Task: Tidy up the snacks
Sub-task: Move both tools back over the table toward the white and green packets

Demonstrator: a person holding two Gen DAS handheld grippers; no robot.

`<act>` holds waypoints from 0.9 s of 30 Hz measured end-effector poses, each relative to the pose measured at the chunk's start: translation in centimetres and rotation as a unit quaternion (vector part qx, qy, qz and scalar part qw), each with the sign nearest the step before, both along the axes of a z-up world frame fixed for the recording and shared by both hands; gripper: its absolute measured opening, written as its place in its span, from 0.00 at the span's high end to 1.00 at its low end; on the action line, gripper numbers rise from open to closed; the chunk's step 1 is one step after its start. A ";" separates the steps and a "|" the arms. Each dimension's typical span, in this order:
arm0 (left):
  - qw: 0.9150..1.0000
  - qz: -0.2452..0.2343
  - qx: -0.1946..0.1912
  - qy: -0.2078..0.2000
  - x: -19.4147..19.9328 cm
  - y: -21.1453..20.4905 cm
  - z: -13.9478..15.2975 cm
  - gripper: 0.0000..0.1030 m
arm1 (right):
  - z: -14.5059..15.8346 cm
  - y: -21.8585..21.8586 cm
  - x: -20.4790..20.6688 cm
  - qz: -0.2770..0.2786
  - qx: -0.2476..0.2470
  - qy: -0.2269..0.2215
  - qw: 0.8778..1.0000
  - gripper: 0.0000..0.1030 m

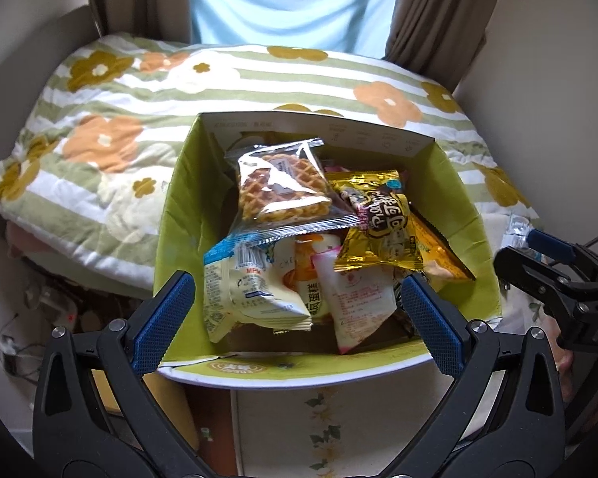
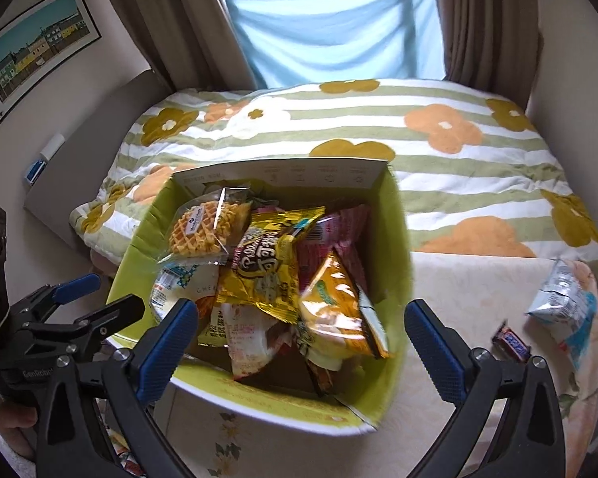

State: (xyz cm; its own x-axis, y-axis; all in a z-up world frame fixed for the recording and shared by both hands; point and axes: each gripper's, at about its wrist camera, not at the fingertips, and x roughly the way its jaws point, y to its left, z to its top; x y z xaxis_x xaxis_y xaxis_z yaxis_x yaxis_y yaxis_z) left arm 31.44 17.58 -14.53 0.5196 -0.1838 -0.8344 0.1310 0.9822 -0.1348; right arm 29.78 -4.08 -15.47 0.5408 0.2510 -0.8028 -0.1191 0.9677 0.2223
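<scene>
A green cardboard box point(image 1: 171, 215) point(image 2: 398, 239) stands open on the table, piled with several snack packets. On top lie a clear waffle packet point(image 1: 283, 187) point(image 2: 203, 231) and a gold packet point(image 1: 382, 223) point(image 2: 267, 267). An orange-yellow packet point(image 2: 339, 306) and a white packet point(image 1: 247, 290) lie lower. My left gripper point(image 1: 303, 318) hovers open over the box's near edge, holding nothing. My right gripper point(image 2: 303, 342) is open too and empty, above the box's near right side. Each gripper shows in the other's view: the right point(image 1: 518, 247), the left point(image 2: 107, 294).
On the pale floral tablecloth point(image 2: 458, 298) right of the box lie a white-and-blue packet point(image 2: 566, 302) and a small chocolate bar point(image 2: 512, 342). A bed with a flowered striped quilt point(image 1: 139, 119) runs behind the box. Brown curtains point(image 2: 482, 20) and a framed picture point(image 2: 36, 47) line the walls.
</scene>
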 end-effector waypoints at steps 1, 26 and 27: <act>1.000 -0.002 0.005 -0.005 -0.3 -0.5 0.2 0.01 | 0.1 -0.3 -0.4 -0.004 -0.002 -0.001 1.000 0.00; 0.994 -0.105 0.001 -0.038 -11.8 -23.1 1.4 0.01 | 0.8 -20.5 -16.6 -0.094 -0.026 -0.003 0.995 0.00; 0.993 -0.110 0.002 -0.035 -12.2 -24.1 1.1 0.01 | 0.5 -21.4 -17.2 -0.095 -0.027 0.002 0.995 0.00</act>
State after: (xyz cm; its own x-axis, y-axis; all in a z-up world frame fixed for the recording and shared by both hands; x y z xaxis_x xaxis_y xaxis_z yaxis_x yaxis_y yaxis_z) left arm 19.19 -6.53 -13.46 0.5245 -0.2962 -0.7982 0.3513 0.9293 -0.1139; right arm 12.61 -25.45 -14.97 0.5706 0.1008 -0.8150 0.0682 0.9832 0.1694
